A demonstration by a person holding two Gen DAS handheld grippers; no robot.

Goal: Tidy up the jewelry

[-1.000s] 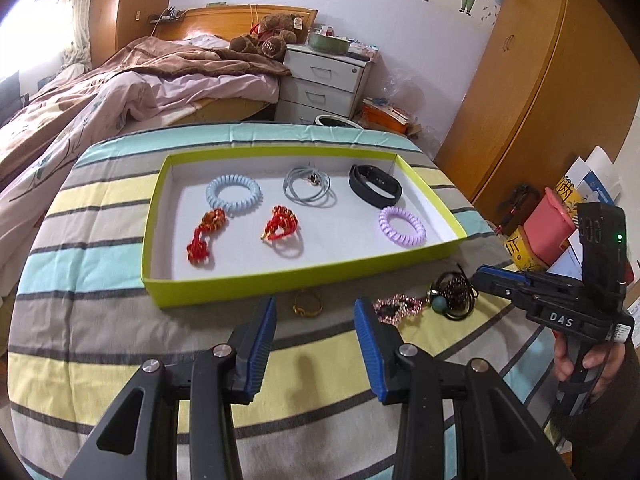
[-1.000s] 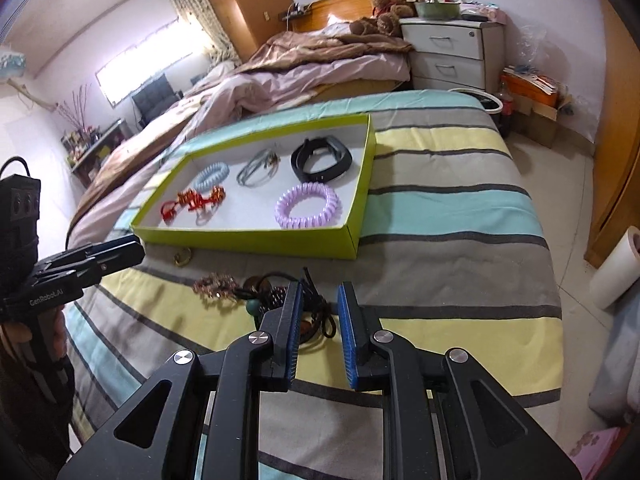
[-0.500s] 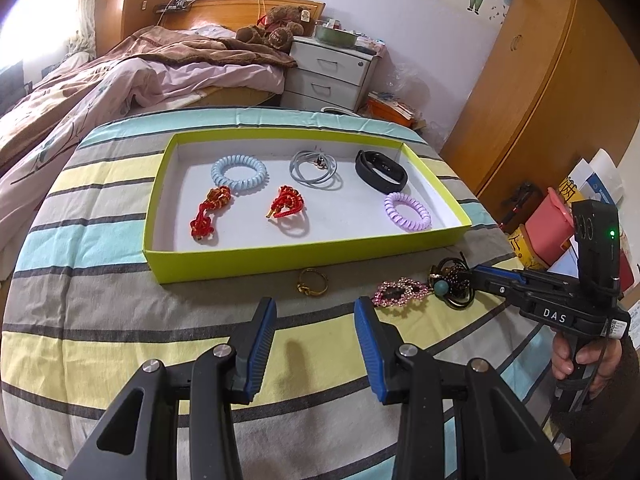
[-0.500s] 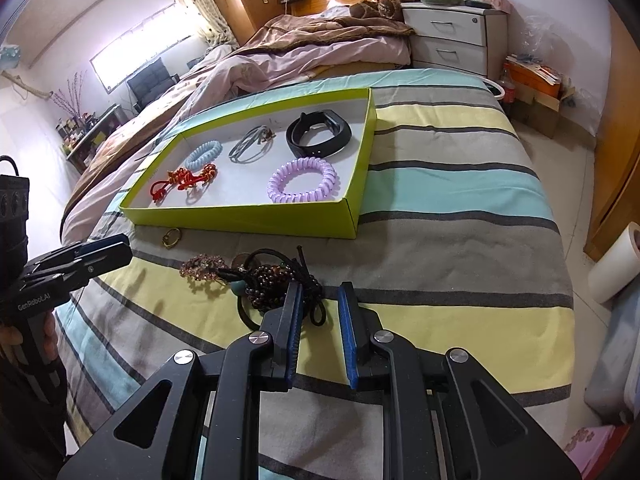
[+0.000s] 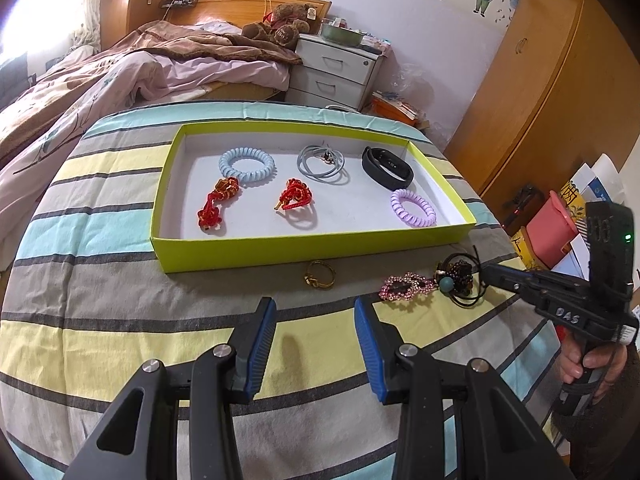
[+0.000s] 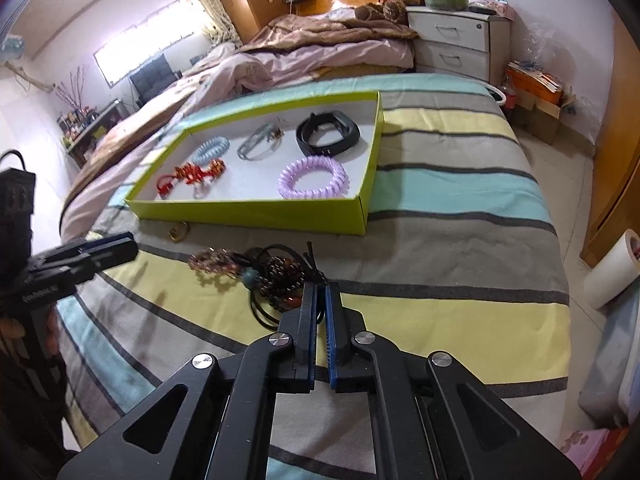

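A lime-green tray [image 5: 320, 246] on the striped tablecloth holds a blue coil [image 5: 247, 166], a grey cord loop [image 5: 322, 160], a black band [image 5: 386, 168], a purple coil [image 5: 413, 207] and two red knotted pieces [image 5: 294, 200]. In front of the tray lie a gold ring [image 5: 319, 275], a pink sparkly piece [image 5: 404, 286] and a dark beaded bracelet [image 6: 280, 276] with black cords. My right gripper [image 6: 320, 292] is closing tight, its tips pinching the bracelet's black cord. My left gripper [image 5: 314, 308] hangs open over the cloth, just short of the ring, holding nothing.
A bed [image 5: 120, 68] lies beyond the table with a white nightstand [image 5: 340, 68] beside it. A wooden wardrobe [image 5: 560, 80] and a pink box [image 5: 550, 228] stand at the right. A paper roll [image 6: 612, 272] lies on the floor past the table's right edge.
The right gripper's jaws went from partly open to nearly together on the bracelet's cord. The left gripper stayed open and hardly moved.
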